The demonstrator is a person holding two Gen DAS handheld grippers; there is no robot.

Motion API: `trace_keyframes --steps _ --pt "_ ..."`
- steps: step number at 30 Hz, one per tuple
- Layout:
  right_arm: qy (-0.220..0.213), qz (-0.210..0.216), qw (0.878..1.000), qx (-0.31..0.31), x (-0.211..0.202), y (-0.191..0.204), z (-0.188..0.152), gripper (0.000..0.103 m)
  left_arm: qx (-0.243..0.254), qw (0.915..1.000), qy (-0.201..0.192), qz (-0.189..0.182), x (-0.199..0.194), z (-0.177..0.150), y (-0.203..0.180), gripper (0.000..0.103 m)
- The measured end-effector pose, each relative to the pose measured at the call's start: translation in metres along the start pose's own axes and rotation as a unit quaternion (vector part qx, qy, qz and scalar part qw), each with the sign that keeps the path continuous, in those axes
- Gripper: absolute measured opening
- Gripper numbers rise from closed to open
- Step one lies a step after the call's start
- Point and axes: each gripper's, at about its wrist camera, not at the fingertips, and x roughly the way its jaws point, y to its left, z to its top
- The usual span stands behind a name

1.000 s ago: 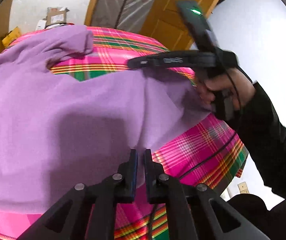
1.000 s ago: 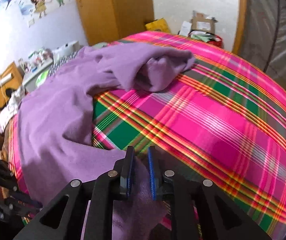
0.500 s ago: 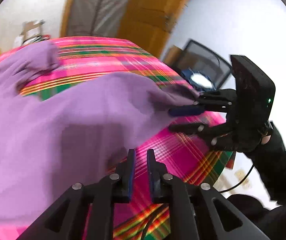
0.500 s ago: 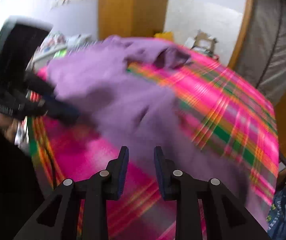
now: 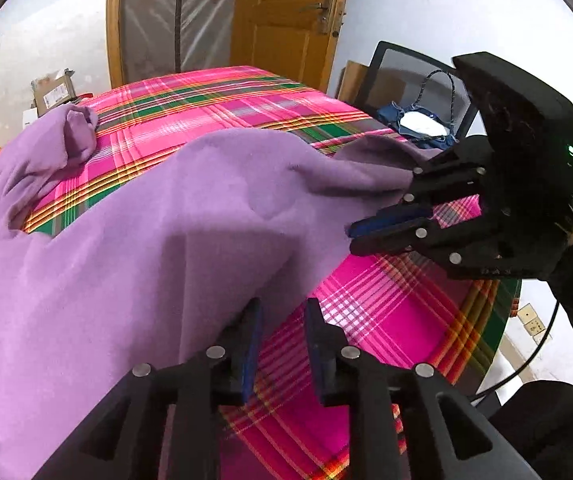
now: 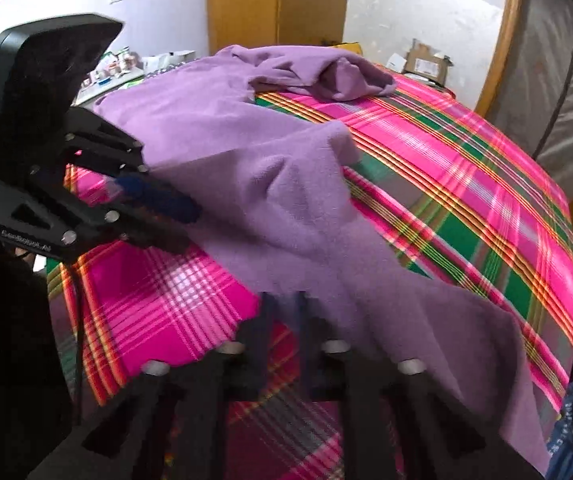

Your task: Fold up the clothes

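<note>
Left gripper (image 5: pixel 280 334) jaws have just been opening, now apart at the purple garment's (image 5: pixel 134 240) near edge, no pinch visible. Right gripper (image 5: pixel 352 236) fingers together at the hem; whether cloth is caught is hard to tell, its own view blurs there. Garment lies spread over the plaid bedspread (image 5: pixel 386 312), likely being squared for a fold. Far sleeve bunched.

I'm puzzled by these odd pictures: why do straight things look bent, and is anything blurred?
Left wrist view: sharp, but the fisheye bows the wooden frame, darkens the corners, and a shadow falls on the purple garment. Right wrist view: softer, smeared by motion along the bottom; the plaid cloth bulges.
</note>
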Motion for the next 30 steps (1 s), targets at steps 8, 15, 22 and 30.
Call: trace_keyframes --steps 8,15,22,30 --pt "-0.01 0.001 1.0 0.014 -0.016 0.006 -0.008 0.0 0.03 0.9995 0.004 0.013 0.002 0.004 -0.012 0.002" --pt "-0.023 -0.002 1.0 0.002 -0.045 0.019 -0.015 0.0 0.023 0.9979 -0.014 -0.059 -0.024 -0.006 -0.027 0.002" --pt "-0.017 -0.038 0.998 -0.04 -0.038 0.028 -0.015 0.032 -0.01 0.9936 -0.039 -0.106 -0.048 -0.003 -0.018 0.001" --pt "0.0 -0.083 0.994 -0.07 -0.023 0.031 -0.01 0.02 -0.057 0.9858 -0.052 -0.15 -0.056 0.007 -0.002 0.001"
